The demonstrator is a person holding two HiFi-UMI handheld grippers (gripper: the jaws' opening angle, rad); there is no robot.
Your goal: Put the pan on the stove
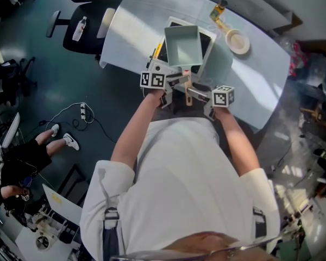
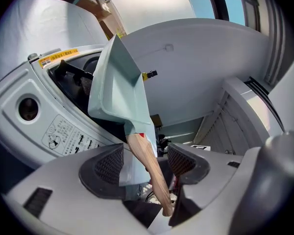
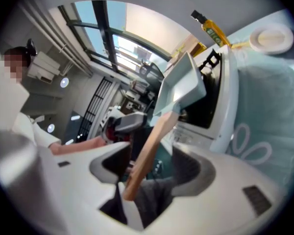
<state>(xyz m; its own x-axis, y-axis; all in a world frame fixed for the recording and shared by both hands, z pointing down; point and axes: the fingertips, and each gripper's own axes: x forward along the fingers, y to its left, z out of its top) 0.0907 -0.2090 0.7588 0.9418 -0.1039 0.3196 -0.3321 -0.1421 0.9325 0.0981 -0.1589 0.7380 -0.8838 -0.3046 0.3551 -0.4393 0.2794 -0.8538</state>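
While both pairs of jaws stand apart, the left gripper [image 2: 146, 161] and right gripper [image 3: 152, 166] each straddle the wooden handle [image 2: 148, 153] without clamping it. Beyond them, the square pale-teal pan [image 1: 182, 45] sits on the white portable stove [image 1: 209, 34] on the table [image 1: 130, 31]. A yellow bottle [image 1: 219, 10] and a small bowl [image 1: 238, 41] lie farther back.

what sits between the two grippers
The pan's wooden handle lies between left gripper and right gripper, inside both open jaw pairs; both gripper views show it.
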